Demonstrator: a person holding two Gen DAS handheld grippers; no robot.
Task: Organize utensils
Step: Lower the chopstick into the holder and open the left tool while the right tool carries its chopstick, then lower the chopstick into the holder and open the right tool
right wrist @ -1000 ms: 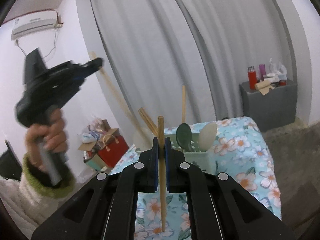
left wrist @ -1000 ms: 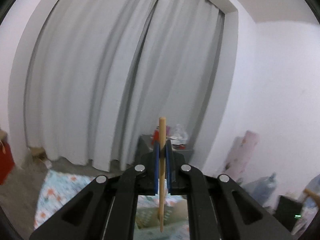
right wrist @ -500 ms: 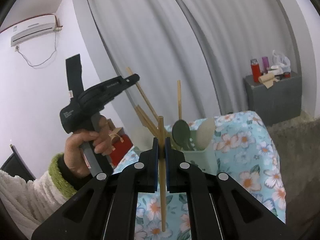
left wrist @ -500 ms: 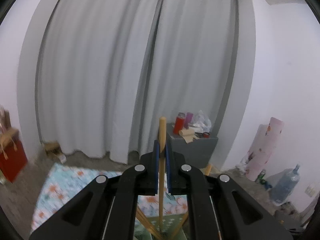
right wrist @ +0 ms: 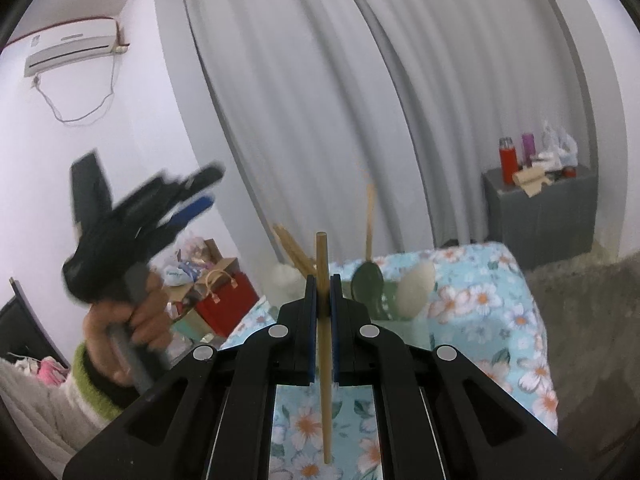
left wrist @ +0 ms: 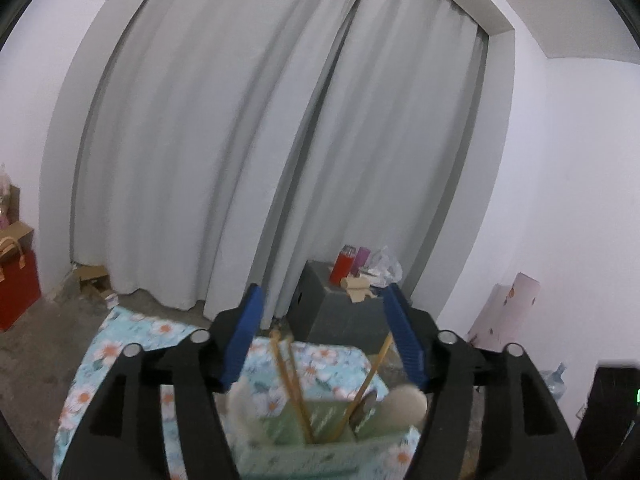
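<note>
The left gripper (left wrist: 324, 336) hangs just above a pale green utensil holder (left wrist: 320, 446) on a table spread with a blue floral cloth (left wrist: 132, 344), its blue-padded jaws opening wide with nothing pressed between them. Below the parted fingers, three wooden chopsticks (left wrist: 294, 384) stand in the holder's middle compartment, two leaning left together and one leaning right, their tips free of the pads. A cream spoon (left wrist: 404, 402) and a dark green spoon (left wrist: 362, 412) rest in the holder's right compartment; a white, soft-looking item (left wrist: 244, 408) occupies its left one, too blurred to name.

The right gripper (right wrist: 323, 286) is clenched on a single wooden chopstick (right wrist: 325, 360), which stands nearly upright, its top above the pads and its lower end hanging over the floral cloth (right wrist: 512, 320). From this view the holder (right wrist: 404, 328) sits toward the cloth's far left corner, beyond the held stick, with the other chopsticks (right wrist: 294, 250) and both spoon bowls, dark green (right wrist: 367, 280) and cream (right wrist: 414, 288), rising from it. At left, a person's hand (right wrist: 128, 328) in a white sleeve with a green cuff grips the left gripper's (right wrist: 192, 204) handle; that tool is smeared by motion blur.

Grey curtains (left wrist: 248, 140) close off the wall behind, and a grey cabinet (left wrist: 340, 312) with a red flask (left wrist: 345, 267) on top stands off the table's far edge.
</note>
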